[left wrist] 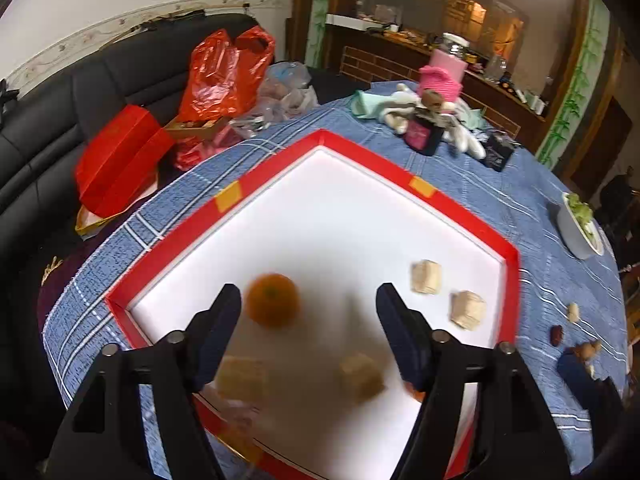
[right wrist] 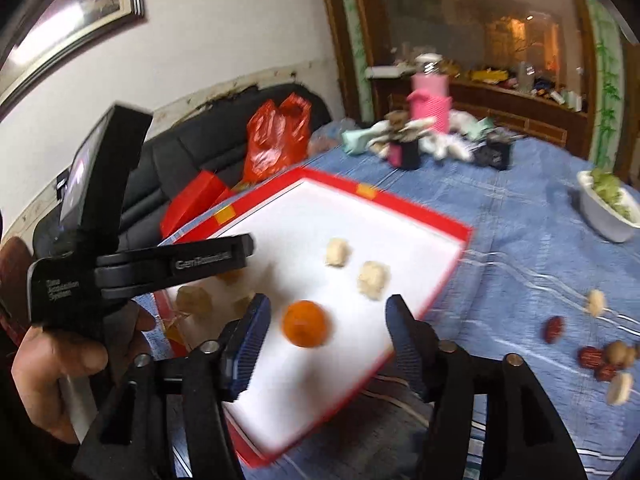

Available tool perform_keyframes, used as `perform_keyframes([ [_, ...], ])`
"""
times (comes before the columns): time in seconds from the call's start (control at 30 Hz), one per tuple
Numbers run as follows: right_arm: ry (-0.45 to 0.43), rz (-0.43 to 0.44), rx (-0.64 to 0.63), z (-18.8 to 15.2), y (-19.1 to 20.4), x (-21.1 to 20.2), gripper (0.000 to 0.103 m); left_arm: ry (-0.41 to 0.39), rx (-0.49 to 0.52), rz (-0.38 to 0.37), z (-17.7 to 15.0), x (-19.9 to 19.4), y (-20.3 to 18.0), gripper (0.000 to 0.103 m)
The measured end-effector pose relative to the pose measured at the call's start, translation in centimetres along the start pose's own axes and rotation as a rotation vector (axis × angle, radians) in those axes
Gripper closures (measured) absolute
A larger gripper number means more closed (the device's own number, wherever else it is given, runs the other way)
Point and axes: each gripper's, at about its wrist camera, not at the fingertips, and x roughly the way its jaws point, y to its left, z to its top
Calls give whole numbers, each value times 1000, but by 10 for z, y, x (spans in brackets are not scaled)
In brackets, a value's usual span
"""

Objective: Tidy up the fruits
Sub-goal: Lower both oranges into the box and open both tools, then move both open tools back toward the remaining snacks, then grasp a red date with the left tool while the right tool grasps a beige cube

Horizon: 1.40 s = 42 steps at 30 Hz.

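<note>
The tablecloth is blue woven cloth with white lines and looks a bit rough. The tray has a smooth red rim and a flat, matt white floor. The orange has dull skin. The red bag is thin, shiny, crinkly plastic.

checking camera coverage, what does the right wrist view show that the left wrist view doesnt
Only the right wrist view: the left gripper from the side with the hand holding it, and a framed picture on the wall.
Only the left wrist view: the flat red gift box in full on the black sofa.
Both: the red-rimmed white tray with pale wrapped cakes, round oranges, the blue checked tablecloth and open jaws.
</note>
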Motion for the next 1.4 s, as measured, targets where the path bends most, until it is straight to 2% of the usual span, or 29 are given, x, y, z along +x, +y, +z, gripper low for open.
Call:
perform_keyframes([
  [0.17,-58,-104,36,-16,-46,-41,34,-68,53,-51,-7,-23,-27,31],
  [0.27,-78,-209,81,-33,-84,-67,34,-99,107,-90,-12,-34,-49,31],
  [0.33,-63,-290,125,-48,-115,-81,34,-113,166,-130,-18,-40,-72,30],
  [0.47,-2,-376,233,-66,-164,-91,34,-94,283,-196,-32,-40,-118,30],
  [0.53,16,-380,254,-70,-174,-93,36,-77,335,-215,-40,-37,-139,30],
  [0.6,37,-369,257,-70,-181,-92,43,-63,375,-227,-48,-36,-155,30],
  [0.67,55,-372,262,-71,-185,-89,45,-53,394,-234,-52,-34,-166,30],
  [0.83,111,-375,269,-68,-198,-70,59,-10,416,-247,-59,-20,-186,30],
  [0.97,138,-359,289,-69,-204,-58,86,22,436,-287,-61,-8,-200,30],
  [1.23,120,-316,326,-73,-211,-62,86,58,481,-341,-65,8,-232,30],
  [1.4,110,-295,344,-74,-214,-64,86,66,496,-331,-68,22,-249,32],
])
